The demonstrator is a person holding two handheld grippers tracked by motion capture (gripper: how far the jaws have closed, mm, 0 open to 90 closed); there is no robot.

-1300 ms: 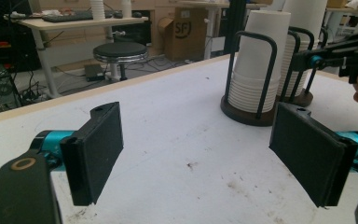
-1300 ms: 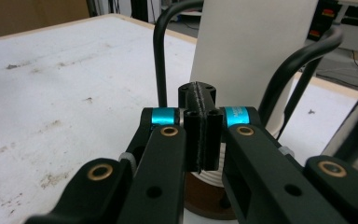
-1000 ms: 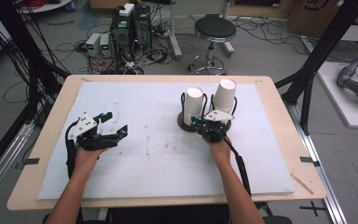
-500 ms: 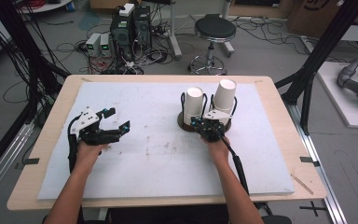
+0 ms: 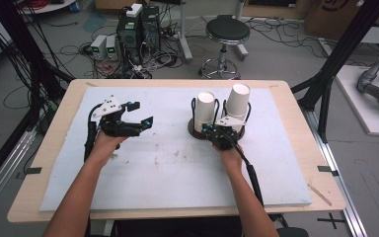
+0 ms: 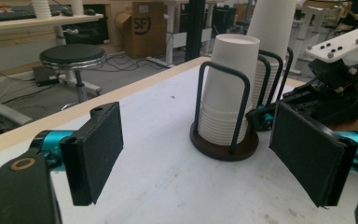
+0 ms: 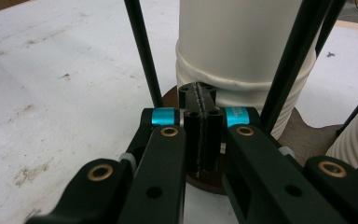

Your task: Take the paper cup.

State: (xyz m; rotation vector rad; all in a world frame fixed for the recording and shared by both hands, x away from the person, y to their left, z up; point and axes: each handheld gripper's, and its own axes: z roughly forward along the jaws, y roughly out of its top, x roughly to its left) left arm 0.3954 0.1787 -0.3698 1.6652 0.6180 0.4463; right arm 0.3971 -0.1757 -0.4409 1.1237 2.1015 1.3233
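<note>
Two stacks of white paper cups stood upside down in a dark holder with black wire hoops, right of centre on the white surface (image 5: 128, 173). The left cup stack (image 5: 205, 111) sat in the nearer-left bay, the right cup stack (image 5: 237, 103) beside it. The right gripper (image 5: 216, 132) was shut tight, jaws pressed together with nothing between them, its tip on the round wooden base (image 7: 175, 95) just in front of a stack. The left gripper (image 5: 140, 114) stood wide open and empty, well apart from the holder and aimed toward it; its pads (image 6: 98, 151) framed the left stack. Judgement: the cups are very light, thin-walled and easily crushed, and nested cups tend to cling together. Best hold looks like a gentle pinch on the exposed upper wall of the top cup, above the wire hoop (image 6: 223, 107), with the base held down so the holder does not lift.
</note>
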